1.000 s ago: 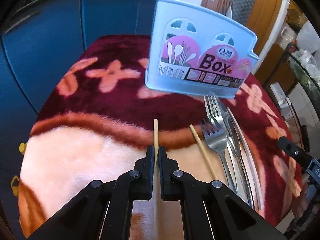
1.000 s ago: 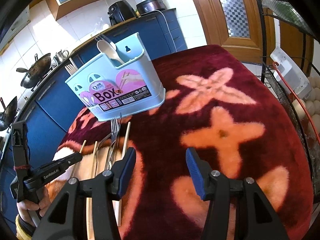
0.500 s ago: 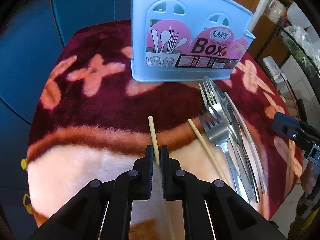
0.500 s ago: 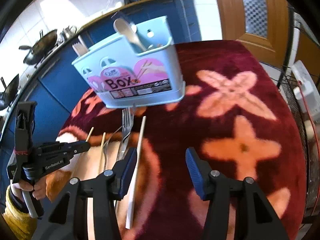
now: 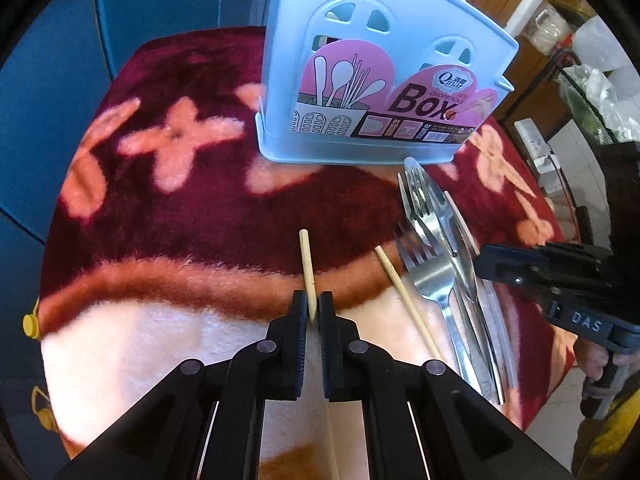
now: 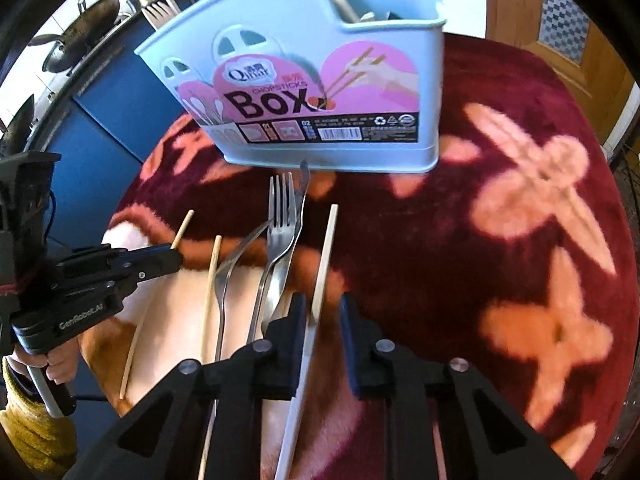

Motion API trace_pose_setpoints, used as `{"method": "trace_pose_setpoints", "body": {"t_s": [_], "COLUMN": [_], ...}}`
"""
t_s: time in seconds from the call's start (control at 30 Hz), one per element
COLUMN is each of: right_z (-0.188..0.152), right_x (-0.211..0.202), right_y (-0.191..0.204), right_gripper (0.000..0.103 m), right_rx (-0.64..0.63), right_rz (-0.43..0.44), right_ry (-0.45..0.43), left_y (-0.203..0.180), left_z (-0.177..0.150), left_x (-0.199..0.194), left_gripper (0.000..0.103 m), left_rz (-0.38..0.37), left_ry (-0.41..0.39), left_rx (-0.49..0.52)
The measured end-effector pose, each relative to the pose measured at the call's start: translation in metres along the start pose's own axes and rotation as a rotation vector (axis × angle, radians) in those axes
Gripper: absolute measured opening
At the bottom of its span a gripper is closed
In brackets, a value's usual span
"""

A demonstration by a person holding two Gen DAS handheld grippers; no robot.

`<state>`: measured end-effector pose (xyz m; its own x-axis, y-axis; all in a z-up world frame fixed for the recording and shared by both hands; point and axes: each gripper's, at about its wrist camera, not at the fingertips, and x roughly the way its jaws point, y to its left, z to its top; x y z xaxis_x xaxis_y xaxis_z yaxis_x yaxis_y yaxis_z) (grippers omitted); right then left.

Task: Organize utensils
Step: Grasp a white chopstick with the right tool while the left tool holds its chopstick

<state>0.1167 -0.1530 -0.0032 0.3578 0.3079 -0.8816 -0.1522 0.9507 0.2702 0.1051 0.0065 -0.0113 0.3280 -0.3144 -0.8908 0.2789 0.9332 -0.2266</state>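
My left gripper (image 5: 313, 308) is shut on a wooden chopstick (image 5: 307, 270), whose tip points toward the light blue utensil box (image 5: 372, 80). A second wooden chopstick (image 5: 404, 300) lies to its right, beside two forks (image 5: 430, 272) and a knife (image 5: 460, 248). In the right wrist view, my right gripper (image 6: 323, 312) is open around a pale flat chopstick (image 6: 324, 264) on the cloth. The box (image 6: 320, 80) stands just beyond, holding a spoon and forks. The left gripper (image 6: 160, 258) shows at the left with its chopstick (image 6: 182, 224).
The table is covered by a maroon and peach flowered cloth (image 5: 180, 208). Blue kitchen cabinets (image 5: 48, 80) stand behind it. A wooden door (image 6: 560, 32) is at the back right. Woks (image 6: 76, 48) sit on a stove at the far left.
Both grippers moved closer to the box. The right gripper went down and left over the pale chopstick and its jaws narrowed around it. The left stays shut on its chopstick.
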Motion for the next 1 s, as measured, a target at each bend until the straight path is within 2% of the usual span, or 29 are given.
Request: {"method": "trace_pose_setpoints", "body": {"t_s": [0.17, 0.3, 0.37, 0.57, 0.73, 1.0], "right_z": [0.009, 0.012, 0.011, 0.005, -0.007, -0.023], "right_x": [0.007, 0.008, 0.008, 0.004, -0.016, -0.059], "right_y": [0.004, 0.005, 0.005, 0.005, 0.007, 0.007], "right_gripper": [0.019, 0.017, 0.012, 0.007, 0.006, 0.006], "right_rx": [-0.031, -0.042, -0.051, -0.024, -0.021, -0.004], "right_rz": [-0.018, -0.026, -0.036, 0.008, 0.027, 0.040], "right_ry": [0.043, 0.045, 0.035, -0.017, -0.121, -0.331], "left_y": [-0.002, -0.005, -0.005, -0.008, -0.013, -0.027], "left_z": [0.005, 0.007, 0.007, 0.005, 0.000, -0.007], "left_x": [0.004, 0.006, 0.006, -0.004, -0.020, -0.065], "left_gripper": [0.006, 0.006, 0.005, 0.004, 0.004, 0.004], "left_rz": [-0.014, -0.012, -0.011, -0.055, -0.070, -0.064], "left_ry": [0.026, 0.027, 0.021, -0.044, -0.127, -0.323], "left_rx": [0.008, 0.020, 0.019, -0.010, -0.025, -0.018]}}
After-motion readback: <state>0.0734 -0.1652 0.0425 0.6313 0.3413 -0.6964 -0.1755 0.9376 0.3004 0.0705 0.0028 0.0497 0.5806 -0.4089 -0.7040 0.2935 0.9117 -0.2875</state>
